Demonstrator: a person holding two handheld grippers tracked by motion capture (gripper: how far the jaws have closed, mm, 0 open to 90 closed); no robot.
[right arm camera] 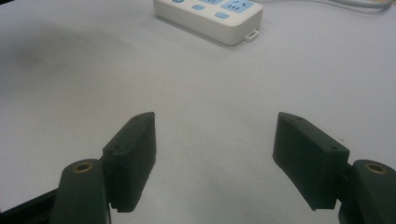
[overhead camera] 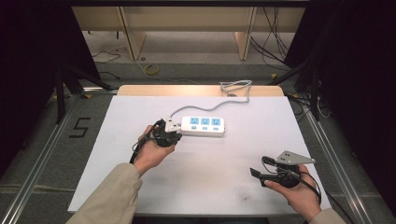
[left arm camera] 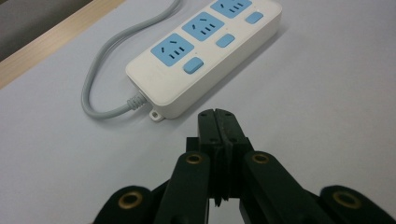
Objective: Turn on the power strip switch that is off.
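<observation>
the white power strip (overhead camera: 204,126) with three blue sockets lies flat near the middle of the white bench (overhead camera: 116,186), its grey cable (overhead camera: 233,91) trailing off toward the far edge. the left gripper (overhead camera: 164,135) sits just beside the strip's cable end, its fingers (left arm camera: 208,126) clenched together on nothing, tips just short of the strip's corner. the right gripper (overhead camera: 261,168) rests well apart from the strip near the bench's front right, its fingers (right arm camera: 133,154) released wide over bare bench.
</observation>
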